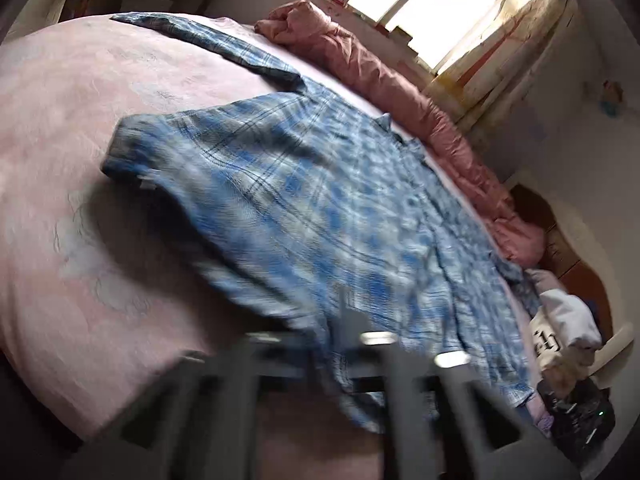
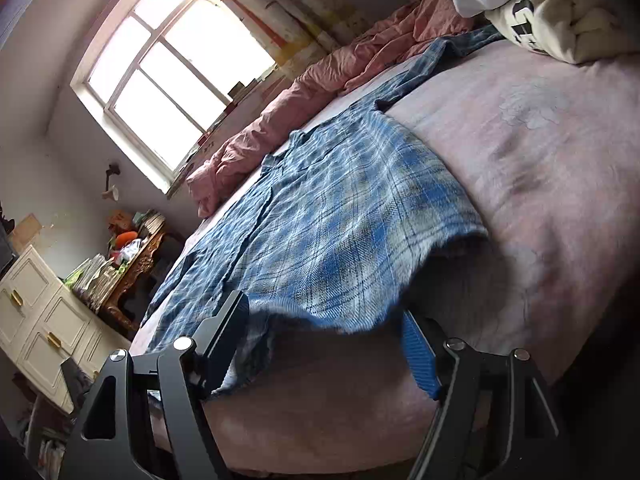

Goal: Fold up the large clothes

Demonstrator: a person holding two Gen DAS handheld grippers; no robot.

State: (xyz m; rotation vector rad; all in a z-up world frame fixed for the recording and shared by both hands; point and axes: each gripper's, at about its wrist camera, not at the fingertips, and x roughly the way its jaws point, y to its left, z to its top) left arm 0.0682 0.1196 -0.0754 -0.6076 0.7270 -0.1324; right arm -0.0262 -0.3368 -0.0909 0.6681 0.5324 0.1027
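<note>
A large blue plaid shirt [image 1: 304, 200] lies spread on a pink bed [image 1: 60, 120], one sleeve stretched toward the far corner. My left gripper [image 1: 340, 344] is blurred at the shirt's near hem; its jaws look close together on the hem cloth. In the right wrist view the same shirt [image 2: 340, 208] lies across the pink bed [image 2: 540, 160]. My right gripper [image 2: 324, 328] is open, its jaws wide apart on either side of the shirt's raised near edge, with the blue pad [image 2: 418, 356] showing on the right finger.
A pink quilt [image 1: 400, 92] lies rolled along the bed's far side under a window [image 2: 172, 80]. A pile of white and cream clothes [image 2: 560, 12] sits at one bed end. A white drawer cabinet [image 2: 36, 320] and a cluttered carved wooden desk [image 2: 132, 272] stand beside the bed.
</note>
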